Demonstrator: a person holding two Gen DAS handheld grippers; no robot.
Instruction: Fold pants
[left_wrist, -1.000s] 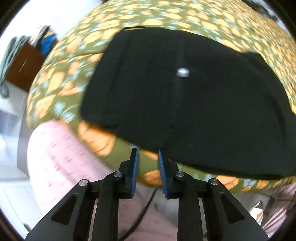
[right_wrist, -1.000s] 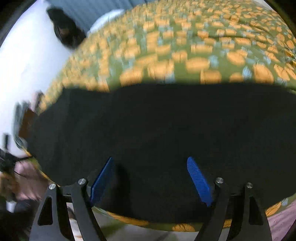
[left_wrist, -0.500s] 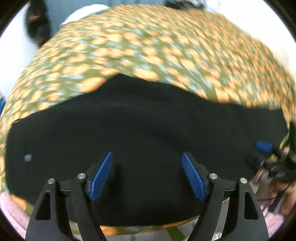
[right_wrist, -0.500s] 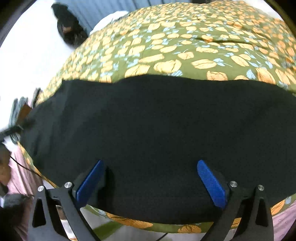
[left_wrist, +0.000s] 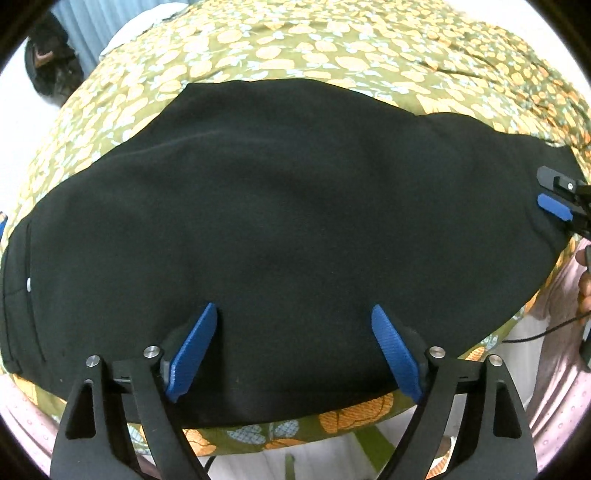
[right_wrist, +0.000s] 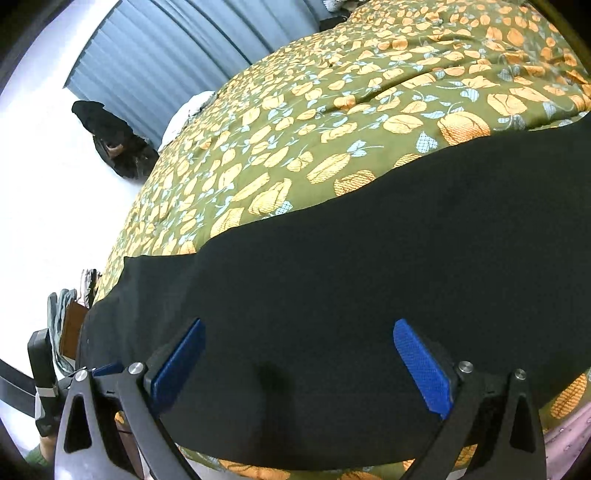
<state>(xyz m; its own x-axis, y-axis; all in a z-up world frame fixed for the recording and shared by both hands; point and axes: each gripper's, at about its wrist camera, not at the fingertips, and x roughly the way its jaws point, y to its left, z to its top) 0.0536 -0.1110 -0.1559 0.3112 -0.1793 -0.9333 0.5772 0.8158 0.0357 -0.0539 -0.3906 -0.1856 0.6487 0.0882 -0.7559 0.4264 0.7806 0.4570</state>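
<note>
The left gripper (left_wrist: 291, 347) sits at 6 o'clock in its own view. Its two blue pads (left_wrist: 192, 350) stand far apart and its jaws are opening. Nothing is pinched between them. Only the flat black cloth shows in the gap, and I cannot tell if the tips touch it.

The right gripper (right_wrist: 299, 365) sits at 6 o'clock in its own view too. Its blue pads (right_wrist: 423, 369) are spread wide, let go, with nothing squeezed between them. Black cloth fills that gap as well.

The pants (left_wrist: 280, 221) are black and lie flat on the bed cover (left_wrist: 332, 48). In the left view they stretch from 9 o'clock to 3 o'clock. A small silver button (left_wrist: 28, 283) shines on them near 9 o'clock. The right gripper's blue tip also pokes in at 3 o'clock, by the end of the pants.

In the right view the pants (right_wrist: 369, 280) run from 8 o'clock up to 3 o'clock. The bed cover (right_wrist: 332, 110) is green with orange and pale blue flowers. It spreads out past the pants toward 12 o'clock.

A blue curtain (right_wrist: 166, 51) hangs at 11 o'clock. A dark bag (right_wrist: 114, 140) rests on the white floor at 10 o'clock.

A person's pink clothing (left_wrist: 561, 369) shows at 4 o'clock in the left view.
</note>
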